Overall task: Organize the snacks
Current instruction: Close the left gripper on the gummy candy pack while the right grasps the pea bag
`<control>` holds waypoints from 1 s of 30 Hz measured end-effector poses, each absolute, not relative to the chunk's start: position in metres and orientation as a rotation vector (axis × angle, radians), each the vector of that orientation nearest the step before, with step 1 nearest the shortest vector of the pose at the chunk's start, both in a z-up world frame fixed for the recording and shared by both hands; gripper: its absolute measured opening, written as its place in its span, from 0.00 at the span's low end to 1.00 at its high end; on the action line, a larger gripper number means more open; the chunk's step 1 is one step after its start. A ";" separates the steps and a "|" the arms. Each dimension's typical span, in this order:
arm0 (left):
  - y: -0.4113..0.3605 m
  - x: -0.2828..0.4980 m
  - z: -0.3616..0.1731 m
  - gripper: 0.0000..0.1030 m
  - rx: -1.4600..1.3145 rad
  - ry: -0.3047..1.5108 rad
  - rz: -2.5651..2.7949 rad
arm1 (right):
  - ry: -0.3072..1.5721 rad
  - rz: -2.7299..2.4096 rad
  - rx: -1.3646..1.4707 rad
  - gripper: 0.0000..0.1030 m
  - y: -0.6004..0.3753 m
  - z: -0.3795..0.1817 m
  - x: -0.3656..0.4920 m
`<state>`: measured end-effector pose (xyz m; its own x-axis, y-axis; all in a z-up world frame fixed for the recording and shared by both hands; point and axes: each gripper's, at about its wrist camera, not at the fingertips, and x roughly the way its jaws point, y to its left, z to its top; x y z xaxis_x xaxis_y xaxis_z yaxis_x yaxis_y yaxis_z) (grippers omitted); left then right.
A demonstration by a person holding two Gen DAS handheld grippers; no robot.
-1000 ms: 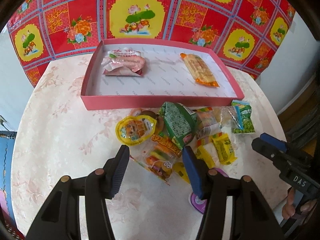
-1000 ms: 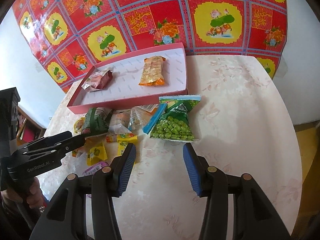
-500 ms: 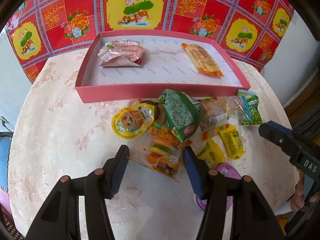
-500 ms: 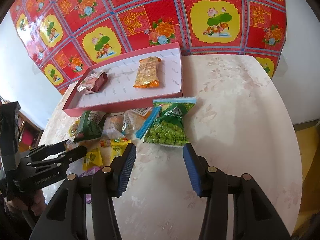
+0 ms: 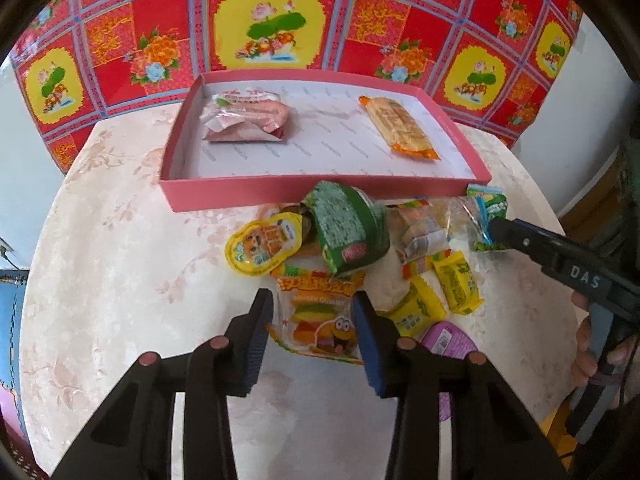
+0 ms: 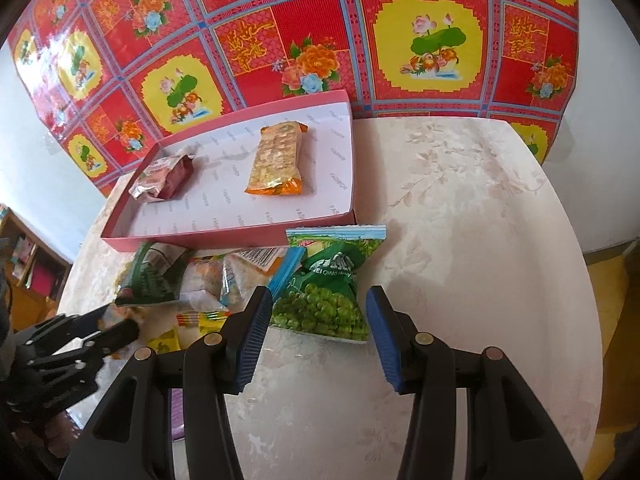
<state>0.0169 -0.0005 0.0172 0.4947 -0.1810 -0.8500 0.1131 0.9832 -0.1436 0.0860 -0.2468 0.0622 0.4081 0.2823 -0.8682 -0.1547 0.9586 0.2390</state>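
The left gripper [image 5: 314, 326] has just been closing its jaws around a clear gummy-burger packet [image 5: 320, 318], pads at its edges, grip not confirmed. It lies on the pale floral table [image 5: 120, 264] at six o'clock of the pink tray [image 5: 320, 194], long axis toward twelve; behind hangs red-yellow flowered cloth [image 5: 272, 20]. The right gripper [image 6: 316, 326] gapes over a green pea bag [image 6: 326, 300].

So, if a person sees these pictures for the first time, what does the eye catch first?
Probably the bright red and yellow flowered cloth behind the table. Next, the pink tray in front of it, holding only two packets, with a colourful heap of snacks before it. Nearest, the left gripper has been closing around a gummy packet.
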 end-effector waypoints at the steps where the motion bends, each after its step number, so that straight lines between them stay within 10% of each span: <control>1: 0.002 0.016 0.019 0.41 -0.079 1.038 -0.177 | 1.116 0.274 0.123 0.49 -0.246 0.062 0.086; 30: 0.033 0.011 0.041 0.25 -0.125 0.999 -0.223 | 1.163 0.175 0.089 0.42 -0.234 0.046 0.091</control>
<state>0.0111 0.0326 0.0408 0.5206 -0.2428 -0.8186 0.1288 0.9701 -0.2059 0.0909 -0.2341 0.0462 0.3850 0.1830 -0.9046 -0.0907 0.9829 0.1602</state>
